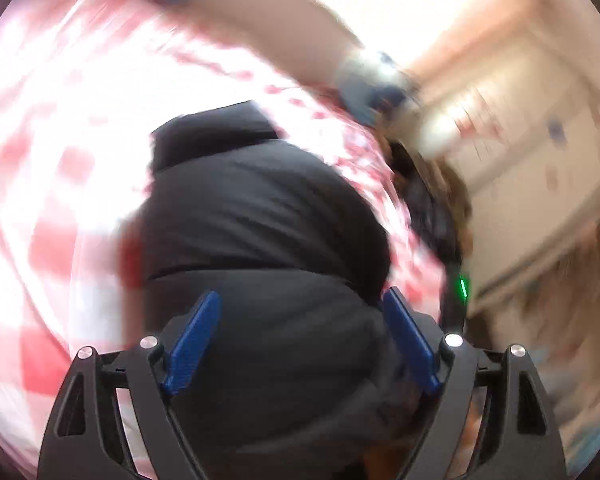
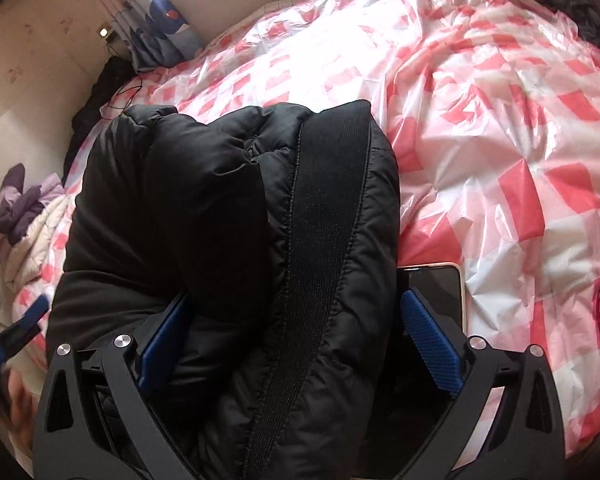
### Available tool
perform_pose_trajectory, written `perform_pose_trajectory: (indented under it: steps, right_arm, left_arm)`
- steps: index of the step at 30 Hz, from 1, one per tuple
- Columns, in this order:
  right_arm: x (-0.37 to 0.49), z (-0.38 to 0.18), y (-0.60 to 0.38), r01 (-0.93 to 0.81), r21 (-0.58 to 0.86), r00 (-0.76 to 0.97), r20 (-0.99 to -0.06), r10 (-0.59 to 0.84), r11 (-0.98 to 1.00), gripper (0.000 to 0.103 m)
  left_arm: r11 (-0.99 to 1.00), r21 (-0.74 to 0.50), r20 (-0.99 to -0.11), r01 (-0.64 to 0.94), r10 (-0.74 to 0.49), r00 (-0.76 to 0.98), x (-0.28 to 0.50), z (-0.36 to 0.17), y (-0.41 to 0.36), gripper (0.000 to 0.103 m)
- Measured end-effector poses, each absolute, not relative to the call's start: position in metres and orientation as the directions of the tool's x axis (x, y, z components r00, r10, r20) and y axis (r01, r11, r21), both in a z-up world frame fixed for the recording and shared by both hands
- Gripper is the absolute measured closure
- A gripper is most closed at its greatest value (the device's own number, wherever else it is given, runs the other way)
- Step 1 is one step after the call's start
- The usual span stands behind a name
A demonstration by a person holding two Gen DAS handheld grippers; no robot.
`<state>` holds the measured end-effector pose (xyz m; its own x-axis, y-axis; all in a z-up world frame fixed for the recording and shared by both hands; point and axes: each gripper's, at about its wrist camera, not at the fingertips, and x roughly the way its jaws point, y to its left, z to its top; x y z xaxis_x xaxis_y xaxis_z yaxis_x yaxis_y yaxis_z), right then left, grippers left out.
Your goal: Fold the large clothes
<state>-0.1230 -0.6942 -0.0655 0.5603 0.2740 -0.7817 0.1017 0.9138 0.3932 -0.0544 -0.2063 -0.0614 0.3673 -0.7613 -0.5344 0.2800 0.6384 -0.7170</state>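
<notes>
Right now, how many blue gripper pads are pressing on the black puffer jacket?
4. The left gripper has one pad on each side of the black puffer jacket, and so does the right gripper. Contact is partly hidden by fabric.

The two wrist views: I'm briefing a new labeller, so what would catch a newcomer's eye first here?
A bulky black puffer jacket fills the middle of both views, bunched between each gripper's blue-padded jaws. Behind it spreads a red-and-white checked plastic sheet over the bed. A phone lies on the sheet by the right gripper.
</notes>
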Motion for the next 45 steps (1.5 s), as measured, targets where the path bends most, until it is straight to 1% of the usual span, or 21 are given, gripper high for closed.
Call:
perform_pose_trajectory:
  steps: [2, 4, 5, 6, 8, 10, 13, 18, 21, 23, 24, 26, 28, 31, 33, 36, 38, 40, 41, 43, 45]
  right_arm:
    - [-0.125, -0.067, -0.691, 0.101, 0.380, 0.562, -0.784, 0.262, 0.920, 0.006]
    - [-0.126, -0.069, -0.686, 0.101, 0.369, 0.565, -0.786, 0.252, 0.924, 0.006]
    - [-0.127, -0.071, -0.683, 0.100, 0.359, 0.569, -0.786, 0.243, 0.928, 0.006]
    - [-0.127, -0.072, -0.680, 0.100, 0.350, 0.572, -0.786, 0.234, 0.931, 0.006]
    - [-0.128, -0.076, -0.672, 0.098, 0.335, 0.584, -0.782, 0.219, 0.937, 0.006]
    - [-0.127, -0.079, -0.660, 0.088, 0.330, 0.600, -0.770, 0.215, 0.940, 0.006]
    - [-0.120, -0.076, -0.627, 0.032, 0.377, 0.626, -0.729, 0.276, 0.925, 0.006]
    - [-0.092, -0.063, -0.534, -0.150, 0.454, 0.603, -0.662, 0.445, 0.878, 0.006]
    - [-0.075, -0.073, -0.477, -0.238, 0.507, 0.506, -0.663, 0.551, 0.828, 0.006]
    - [-0.064, -0.093, -0.452, -0.223, 0.520, 0.428, -0.708, 0.562, 0.824, 0.006]
    - [-0.061, -0.104, -0.449, -0.206, 0.542, 0.405, -0.711, 0.575, 0.815, 0.006]
    - [-0.060, -0.118, -0.460, -0.161, 0.618, 0.378, -0.681, 0.627, 0.769, 0.006]
    - [-0.062, -0.124, -0.470, -0.126, 0.650, 0.346, -0.680, 0.647, 0.750, 0.006]
    - [-0.067, -0.118, -0.475, -0.129, 0.630, 0.332, -0.701, 0.632, 0.766, 0.006]
    - [-0.067, -0.105, -0.475, -0.143, 0.601, 0.346, -0.715, 0.608, 0.787, 0.006]
    - [-0.077, -0.068, -0.477, -0.148, 0.468, 0.461, -0.747, 0.479, 0.871, 0.006]
    - [-0.083, -0.026, -0.472, -0.152, 0.364, 0.607, -0.699, 0.378, 0.919, 0.006]
    - [-0.076, 0.004, -0.459, -0.200, 0.326, 0.671, -0.641, 0.372, 0.924, 0.006]
    - [-0.065, 0.010, -0.450, -0.220, 0.315, 0.670, -0.639, 0.378, 0.923, 0.006]
    - [-0.034, 0.003, -0.438, -0.207, 0.329, 0.639, -0.668, 0.382, 0.921, 0.006]
    - [0.006, -0.040, -0.438, -0.108, 0.359, 0.581, -0.734, 0.351, 0.927, 0.006]
  left_arm:
    - [0.627, -0.759, -0.551, 0.175, -0.762, 0.340, -0.033, -0.085, -0.195, 0.022]
    - [0.585, -0.805, -0.540, 0.100, -0.792, 0.287, -0.018, -0.110, -0.192, 0.020]
    - [0.561, -0.824, -0.530, 0.078, -0.812, 0.243, -0.013, -0.122, -0.196, 0.012]
    - [0.540, -0.840, -0.523, 0.051, -0.832, 0.184, -0.008, -0.136, -0.206, 0.009]
    - [0.537, -0.842, -0.524, 0.059, -0.838, 0.153, -0.006, -0.146, -0.221, 0.007]
    - [0.550, -0.822, -0.530, 0.149, -0.834, 0.156, -0.007, -0.132, -0.234, 0.007]
    - [0.565, -0.776, -0.529, 0.280, -0.825, 0.199, -0.015, -0.096, -0.238, 0.015]
    - [0.693, -0.616, -0.577, 0.376, -0.721, 0.383, -0.031, -0.031, -0.176, 0.018]
    - [0.794, -0.508, -0.635, 0.334, -0.608, 0.478, -0.039, -0.016, -0.117, 0.018]
    - [0.842, -0.477, -0.713, 0.251, -0.538, 0.451, -0.034, -0.038, -0.080, 0.018]
    - [0.846, -0.504, -0.744, 0.176, -0.528, 0.409, -0.030, -0.055, -0.059, 0.018]
    - [0.815, -0.573, -0.741, 0.088, -0.561, 0.370, -0.033, -0.072, -0.028, 0.018]
    - [0.822, -0.558, -0.716, 0.112, -0.545, 0.437, -0.044, -0.058, -0.017, 0.018]
    - [0.858, -0.494, -0.681, 0.142, -0.484, 0.550, -0.053, -0.027, -0.031, 0.018]
    - [0.864, -0.449, -0.647, 0.226, -0.489, 0.585, -0.052, -0.010, -0.058, 0.018]
    - [0.855, -0.381, -0.642, 0.352, -0.519, 0.565, -0.055, -0.009, -0.088, 0.018]
    - [0.857, -0.314, -0.684, 0.410, -0.503, 0.528, -0.052, -0.019, -0.114, 0.018]
    - [0.868, -0.224, -0.719, 0.444, -0.455, 0.526, -0.052, -0.030, -0.136, 0.017]
    - [0.870, -0.201, -0.724, 0.451, -0.442, 0.529, -0.054, -0.033, -0.140, 0.017]
    - [0.868, -0.206, -0.723, 0.451, -0.446, 0.528, -0.056, -0.039, -0.132, 0.017]
    - [0.865, -0.223, -0.720, 0.450, -0.457, 0.522, -0.055, -0.038, -0.128, 0.017]
